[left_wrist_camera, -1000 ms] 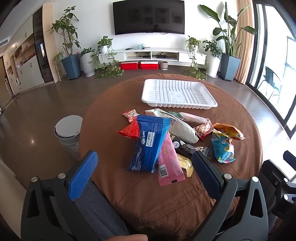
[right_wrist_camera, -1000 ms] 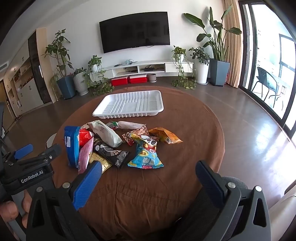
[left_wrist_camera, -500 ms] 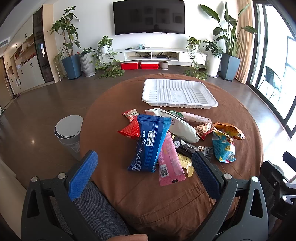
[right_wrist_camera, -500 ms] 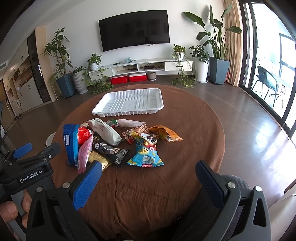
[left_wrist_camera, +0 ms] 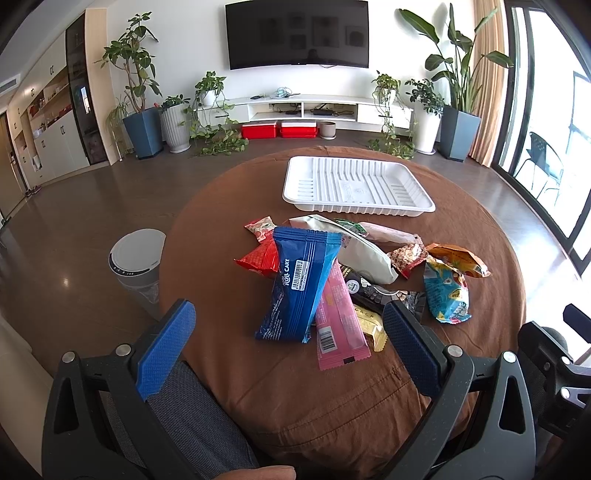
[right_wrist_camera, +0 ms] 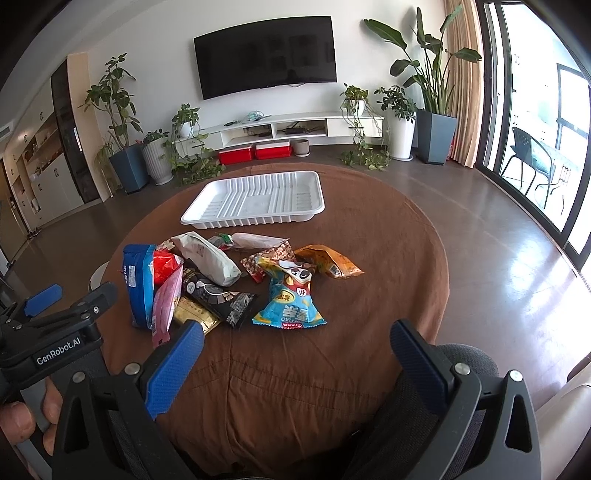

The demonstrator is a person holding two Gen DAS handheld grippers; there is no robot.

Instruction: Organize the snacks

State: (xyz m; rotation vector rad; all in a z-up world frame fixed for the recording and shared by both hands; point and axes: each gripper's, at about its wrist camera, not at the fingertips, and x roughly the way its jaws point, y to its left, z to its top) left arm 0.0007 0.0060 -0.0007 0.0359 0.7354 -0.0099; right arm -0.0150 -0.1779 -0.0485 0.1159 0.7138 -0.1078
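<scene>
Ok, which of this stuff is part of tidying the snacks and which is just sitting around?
Part of the job:
- white tray, with nothing in it
- snack pile: blue roll cake pack, pink bar, light blue chip bag, orange packet

Just around:
- white bin on the floor
- TV
- red boxes

One white ribbed plastic tray (left_wrist_camera: 356,186) on one round table (right_wrist_camera: 388,266) draped in brown cloth. About ten snack packets heaped before it: one blue roll-cake wrapper (left_wrist_camera: 299,284), one pink bar wrapper (left_wrist_camera: 338,319), one red packet (left_wrist_camera: 260,258), one cream pouch (left_wrist_camera: 360,251), one black packet (right_wrist_camera: 218,295), one gold one (right_wrist_camera: 195,314), one light-blue bag (right_wrist_camera: 290,295), one orange bag (right_wrist_camera: 330,260). Two pairs of blue-padded tongs (left_wrist_camera: 288,347) (right_wrist_camera: 295,363).
</scene>
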